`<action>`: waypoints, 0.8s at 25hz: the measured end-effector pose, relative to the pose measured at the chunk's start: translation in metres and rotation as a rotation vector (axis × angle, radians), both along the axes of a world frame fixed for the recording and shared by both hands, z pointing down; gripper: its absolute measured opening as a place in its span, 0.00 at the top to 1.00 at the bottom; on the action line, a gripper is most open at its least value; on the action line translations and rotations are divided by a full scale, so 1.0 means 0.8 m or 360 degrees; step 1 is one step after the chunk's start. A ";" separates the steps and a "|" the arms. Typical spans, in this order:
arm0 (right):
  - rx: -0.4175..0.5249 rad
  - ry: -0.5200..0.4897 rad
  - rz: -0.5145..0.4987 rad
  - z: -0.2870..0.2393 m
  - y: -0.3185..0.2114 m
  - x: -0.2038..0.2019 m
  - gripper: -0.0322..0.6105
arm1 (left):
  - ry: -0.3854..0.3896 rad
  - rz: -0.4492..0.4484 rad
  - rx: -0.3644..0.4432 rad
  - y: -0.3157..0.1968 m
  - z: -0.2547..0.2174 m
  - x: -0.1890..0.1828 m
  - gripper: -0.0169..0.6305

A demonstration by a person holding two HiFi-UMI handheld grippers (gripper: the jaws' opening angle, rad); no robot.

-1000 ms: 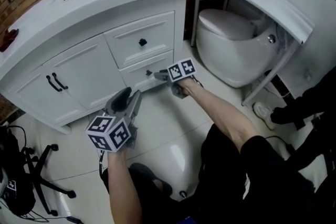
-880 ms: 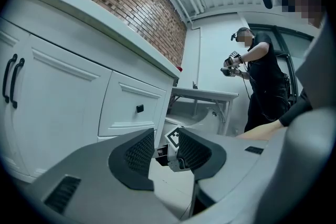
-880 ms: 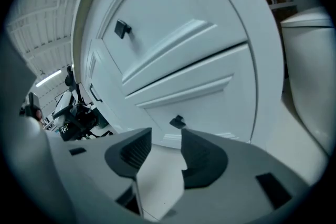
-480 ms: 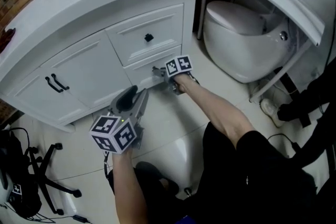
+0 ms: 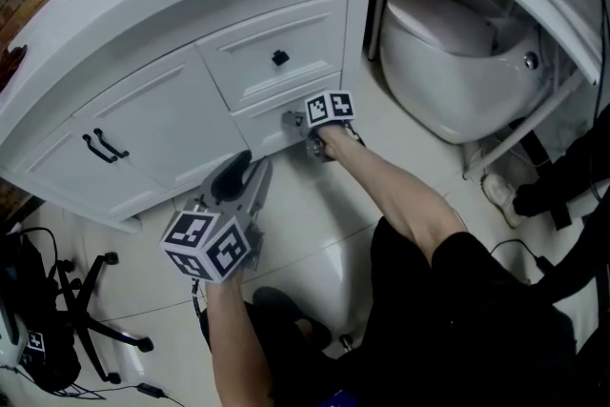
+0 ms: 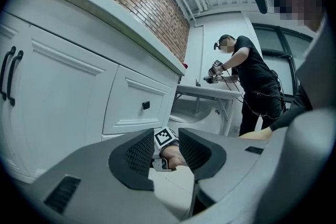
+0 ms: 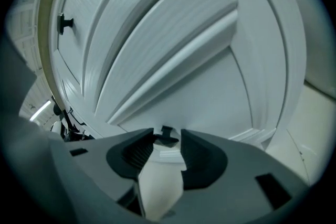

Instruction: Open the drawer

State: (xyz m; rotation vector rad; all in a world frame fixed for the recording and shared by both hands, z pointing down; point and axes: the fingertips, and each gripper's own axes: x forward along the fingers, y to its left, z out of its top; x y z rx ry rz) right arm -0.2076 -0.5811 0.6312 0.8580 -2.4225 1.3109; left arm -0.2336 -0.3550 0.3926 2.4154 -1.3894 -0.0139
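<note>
Your right tongs (jaws just been closing) stand spread about the small black knob of the lower white panelled drawer, frame centre, shut. Your left tongs: spread, empty, lower left.

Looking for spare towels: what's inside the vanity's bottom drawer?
Unknown: the bottom drawer is shut, so its white front covers whatever it holds. Only that front and its dark knob show.

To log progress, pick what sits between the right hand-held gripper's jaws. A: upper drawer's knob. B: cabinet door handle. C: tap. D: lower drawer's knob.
D: the right hand-held gripper has its jaws, just now closing, either side of the lower drawer's knob; the upper drawer's knob sits free above.
</note>
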 end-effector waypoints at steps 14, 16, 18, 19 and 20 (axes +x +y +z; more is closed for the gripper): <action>-0.0019 -0.0026 -0.0033 -0.001 0.003 -0.003 0.70 | 0.0013 -0.0020 0.0006 0.001 -0.001 -0.007 0.74; -0.0010 -0.0021 -0.0032 0.000 0.004 -0.003 0.70 | 0.0019 -0.0025 0.0008 0.002 -0.002 -0.010 0.74; -0.0009 -0.0020 -0.0032 0.000 0.005 -0.002 0.70 | 0.0025 -0.0031 0.0011 0.003 -0.002 -0.011 0.74; -0.0009 -0.0022 -0.0034 0.000 0.005 -0.002 0.70 | 0.0026 -0.0031 0.0012 0.003 -0.003 -0.011 0.74; -0.0010 -0.0024 -0.0035 0.000 0.005 -0.002 0.70 | 0.0026 -0.0030 0.0013 0.004 -0.003 -0.011 0.74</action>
